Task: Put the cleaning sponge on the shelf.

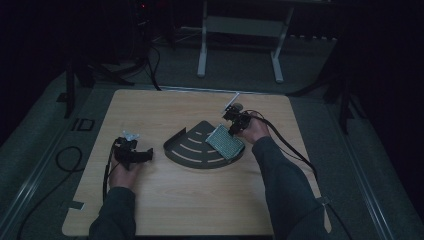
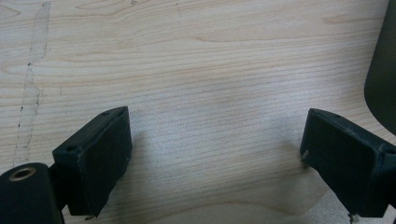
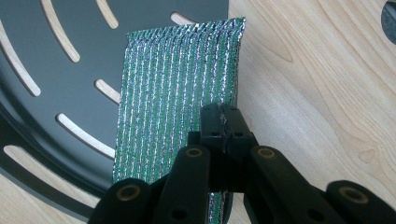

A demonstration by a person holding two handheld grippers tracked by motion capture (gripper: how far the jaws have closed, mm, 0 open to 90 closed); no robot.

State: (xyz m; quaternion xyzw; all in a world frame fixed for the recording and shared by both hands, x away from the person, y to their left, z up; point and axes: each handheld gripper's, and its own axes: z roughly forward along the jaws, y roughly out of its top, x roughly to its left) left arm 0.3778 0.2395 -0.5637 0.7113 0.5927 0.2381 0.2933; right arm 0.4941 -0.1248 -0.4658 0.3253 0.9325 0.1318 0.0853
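Toward the table's (image 1: pixel 175 210) left edge, my left gripper (image 1: pixel 134 154) rests low over bare wood with its jaws spread wide and nothing between them; the dark tray's (image 1: pixel 192 150) curved rim sits just beside its right jaw. Near the middle lies that slotted, fan-shaped tray, flat on the wood. Over the tray's right edge, my right gripper (image 3: pixel 223 123) has its jaws pressed together, pinching the green glittery sponge pad (image 3: pixel 177 88) by its near edge; the pad tilts partly over the tray, partly over the wood. A cable (image 1: pixel 290 145) trails from that gripper toward the table's right edge.
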